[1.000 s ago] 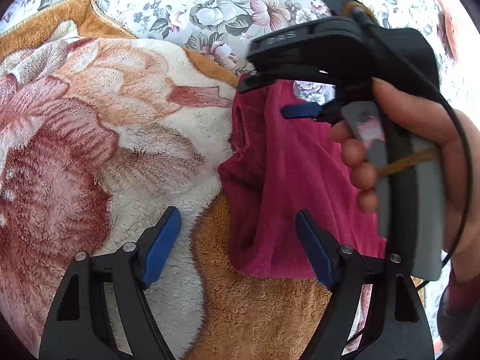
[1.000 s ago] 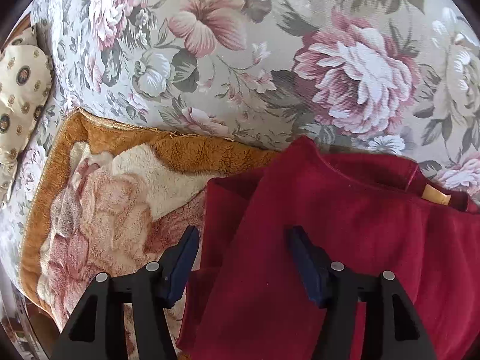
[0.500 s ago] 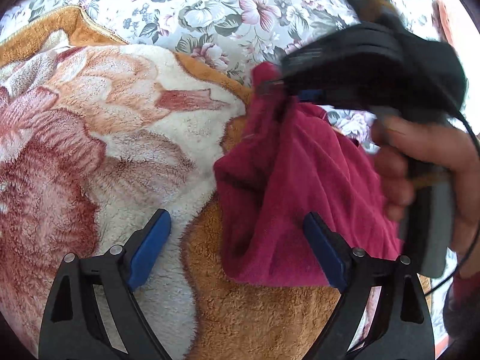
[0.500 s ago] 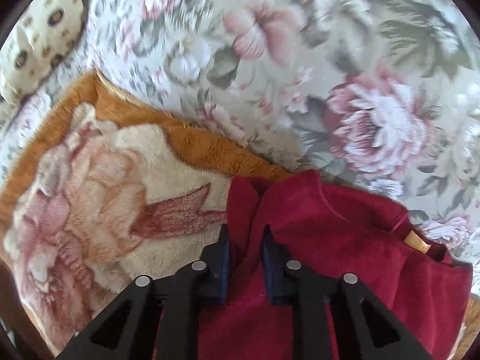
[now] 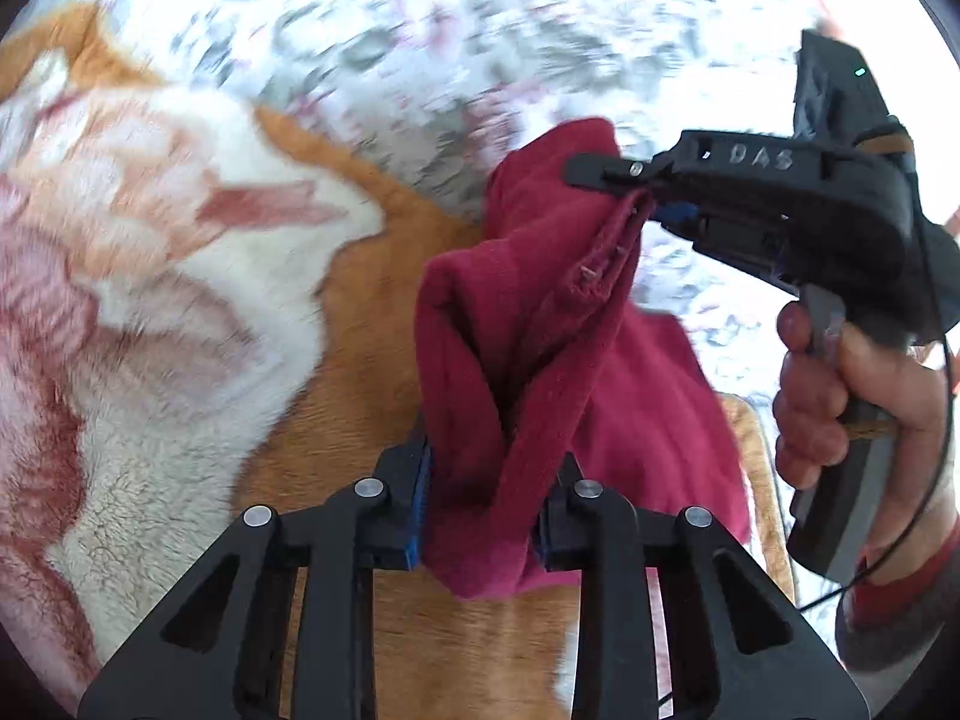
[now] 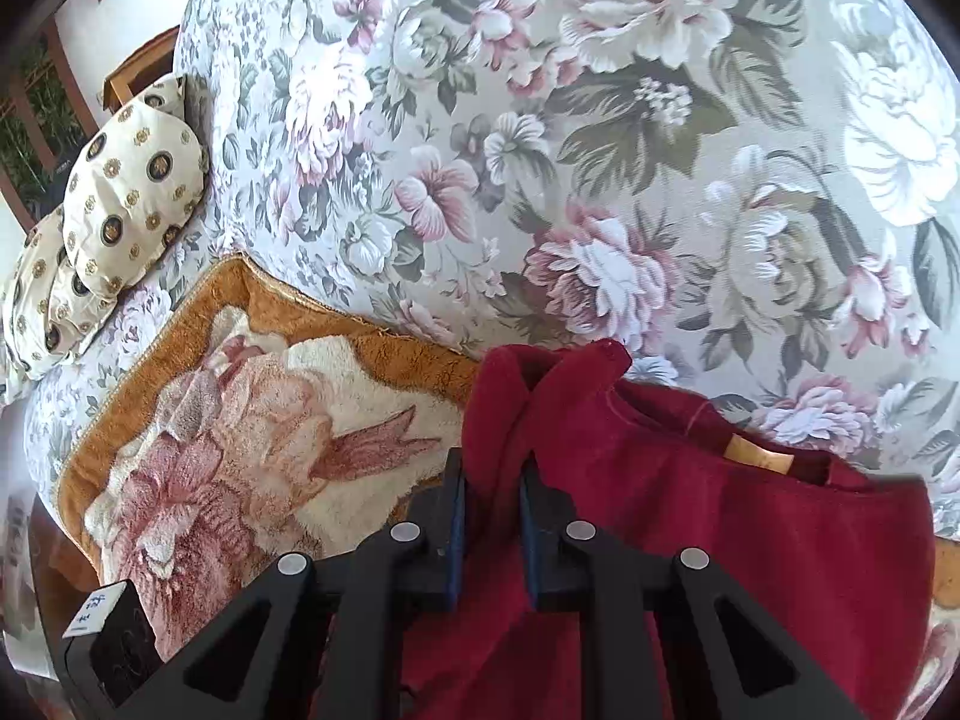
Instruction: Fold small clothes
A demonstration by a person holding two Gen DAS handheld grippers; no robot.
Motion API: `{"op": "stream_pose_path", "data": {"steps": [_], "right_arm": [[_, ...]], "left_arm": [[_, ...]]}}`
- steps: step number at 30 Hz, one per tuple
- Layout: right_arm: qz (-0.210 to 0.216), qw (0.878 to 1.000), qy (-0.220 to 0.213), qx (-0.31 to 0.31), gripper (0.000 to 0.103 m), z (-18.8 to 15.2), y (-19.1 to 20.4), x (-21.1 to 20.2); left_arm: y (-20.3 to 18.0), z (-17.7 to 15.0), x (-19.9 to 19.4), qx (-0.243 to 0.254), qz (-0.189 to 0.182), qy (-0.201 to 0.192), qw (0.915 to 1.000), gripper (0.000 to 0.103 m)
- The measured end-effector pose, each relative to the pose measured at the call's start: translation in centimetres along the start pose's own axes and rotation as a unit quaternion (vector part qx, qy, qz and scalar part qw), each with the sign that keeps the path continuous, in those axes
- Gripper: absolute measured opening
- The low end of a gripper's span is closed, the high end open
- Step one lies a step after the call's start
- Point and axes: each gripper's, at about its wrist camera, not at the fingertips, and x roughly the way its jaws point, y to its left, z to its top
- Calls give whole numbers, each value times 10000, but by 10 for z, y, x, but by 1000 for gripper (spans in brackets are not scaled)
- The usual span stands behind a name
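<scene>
A small dark red garment (image 5: 540, 372) hangs bunched above a fleece blanket (image 5: 150, 312) with a pink flower print. My left gripper (image 5: 483, 492) is shut on the garment's lower left edge. My right gripper (image 5: 645, 204) shows in the left wrist view at the upper right, shut on the garment's upper edge and holding it up. In the right wrist view the right gripper (image 6: 492, 516) pinches a fold of the red garment (image 6: 690, 528), with its tan neck label (image 6: 759, 459) showing to the right.
A sofa back (image 6: 570, 150) with a floral print rises behind the blanket (image 6: 252, 450). Two cream patterned cushions (image 6: 129, 192) lie at the far left. The blanket's orange border (image 5: 384, 360) runs under the garment. A wooden frame (image 6: 129, 72) stands behind the cushions.
My left gripper has closed on the garment's lower edge. My right gripper, which shut on the upper edge half a second ago, has lifted it up and to the right, so the cloth hangs bunched.
</scene>
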Motion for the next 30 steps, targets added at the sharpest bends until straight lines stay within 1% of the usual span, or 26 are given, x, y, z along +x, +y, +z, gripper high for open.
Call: {"op": "stream_pose_path", "data": {"steps": [2,4,7,10,13,14,17,19,20,21,22,24,25,27,28,29,30], "right_arm": [[-6,9999,-159,44,14,-4,-13,-24],[-33,9994,-322,103,14,-10,-29,-49],[-155,9983,-523,181,13,-21,-57,-85],[-404,9970,-580,321,13,-38,-90,-105],[-779,9942,-539,515,13,-58,-129,-110],[-982,9924,-476,562,13,-65,-143,-106],[-1361,9870,-277,807,13,-83,-180,-82],[-1555,9834,-99,929,13,-95,-197,-61],[-1555,9823,28,1039,13,-102,-204,-49],[-1487,9821,65,1155,13,-107,-209,-43],[-1404,9818,-8,1281,14,-111,-213,-43],[-1208,9797,-189,1586,16,-116,-220,-55],[-1092,9783,-220,1750,17,-118,-223,-66],[-907,9782,-283,1849,20,-123,-222,-86],[-765,9793,-346,1842,21,-127,-219,-97],[-596,9804,-418,1832,25,-131,-214,-110],[-460,9809,-473,1829,30,-136,-208,-119]], "left_arm": [[-24,-1,-8,288,-160,-95,9994,23],[-55,-6,-10,688,-252,-112,9972,23],[-102,-17,-3,1203,-437,78,9917,23],[-145,-23,20,1601,-555,278,9851,23],[-177,-32,52,1960,-582,592,9771,23],[-184,-36,64,2047,-568,691,9747,23],[-200,-48,99,2235,-472,1084,9675,23],[-207,-52,109,2361,-379,1176,9638,23],[-210,-52,110,2410,-338,1207,9624,23],[-210,-50,108,2424,-339,1250,9615,23],[-209,-48,105,2409,-388,1300,9610,23],[-204,-44,93,2412,-437,1343,9601,23],[-201,-45,81,2430,-418,1315,9602,26],[-194,-45,63,2462,-398,1211,9608,39],[-191,-46,53,2517,-313,1105,9610,42],[-188,-47,44,2579,-231,996,9607,44],[-183,-48,34,2628,-144,892,9606,44]]}}
